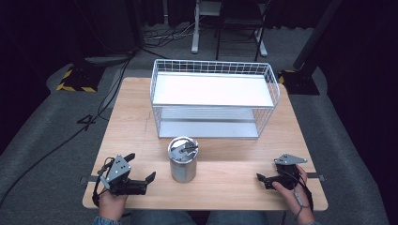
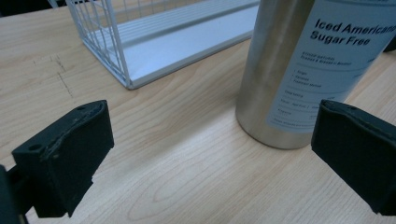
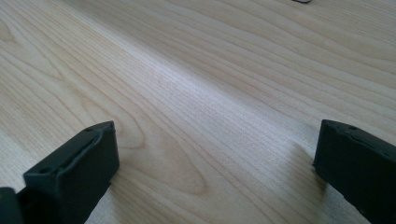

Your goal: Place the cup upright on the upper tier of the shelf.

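Silver steel can (image 1: 183, 159), pale label reading "Iced Americano Sugar Free", upright between my left gripper (image 1: 141, 169) and right gripper (image 1: 268, 179), both wide open, empty.

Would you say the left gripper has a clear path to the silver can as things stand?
Probably yes. The left gripper is open and points toward the silver can, with bare wooden table between them. The wire rack stands behind the can, off that path.
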{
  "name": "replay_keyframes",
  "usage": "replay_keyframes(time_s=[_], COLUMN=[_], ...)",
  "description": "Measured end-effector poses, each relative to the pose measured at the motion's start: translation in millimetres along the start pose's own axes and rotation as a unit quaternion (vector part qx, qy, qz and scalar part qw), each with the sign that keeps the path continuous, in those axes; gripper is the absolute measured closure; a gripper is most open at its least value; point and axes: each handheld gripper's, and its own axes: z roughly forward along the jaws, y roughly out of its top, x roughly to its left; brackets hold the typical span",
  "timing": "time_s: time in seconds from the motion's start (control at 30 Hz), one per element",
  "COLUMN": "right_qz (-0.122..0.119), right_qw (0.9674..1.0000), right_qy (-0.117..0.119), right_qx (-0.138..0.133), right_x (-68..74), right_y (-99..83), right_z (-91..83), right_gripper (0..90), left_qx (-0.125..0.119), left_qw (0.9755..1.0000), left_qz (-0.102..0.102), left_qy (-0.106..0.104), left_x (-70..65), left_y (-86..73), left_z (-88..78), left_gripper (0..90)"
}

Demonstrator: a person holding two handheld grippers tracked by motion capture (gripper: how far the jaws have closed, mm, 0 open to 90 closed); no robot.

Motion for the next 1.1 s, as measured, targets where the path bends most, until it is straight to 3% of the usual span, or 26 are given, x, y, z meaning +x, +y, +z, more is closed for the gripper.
replay_keyframes(time_s=[0.2, 0.43, 0.67, 0.83, 1.1], right_qz=[0.000, 0.000, 0.000, 0.000, 0.000], right_qw=[1.0000, 1.0000, 1.0000, 1.0000, 1.0000], right_qy=[0.000, 0.000, 0.000, 0.000, 0.000], right_qx=[0.000, 0.000, 0.000, 0.000, 0.000], right_x=[0.0, 0.1, 0.1, 0.1, 0.1], right_y=[0.0, 0.0, 0.0, 0.0, 0.0], right_z=[0.0, 0.0, 0.0, 0.0, 0.0], right_gripper=[0.0, 0.0, 0.0, 0.0, 0.0], left_qx=[-0.018, -0.025, -0.028, -0.035, -0.045], left_qw=[0.9997, 0.9978, 0.9972, 0.9978, 0.9975], left_qz=[0.009, 0.033, 0.030, 0.019, 0.001], left_qy=[-0.013, -0.051, -0.063, -0.053, -0.055], left_x=[-7.3, -32.3, -43.6, -49.3, -54.8], left_y=[6.8, 20.9, 26.0, 29.2, 32.0], left_z=[-1.7, 9.0, 20.2, 29.4, 42.3], left_gripper=[0.0, 0.0, 0.0, 0.0, 0.0])
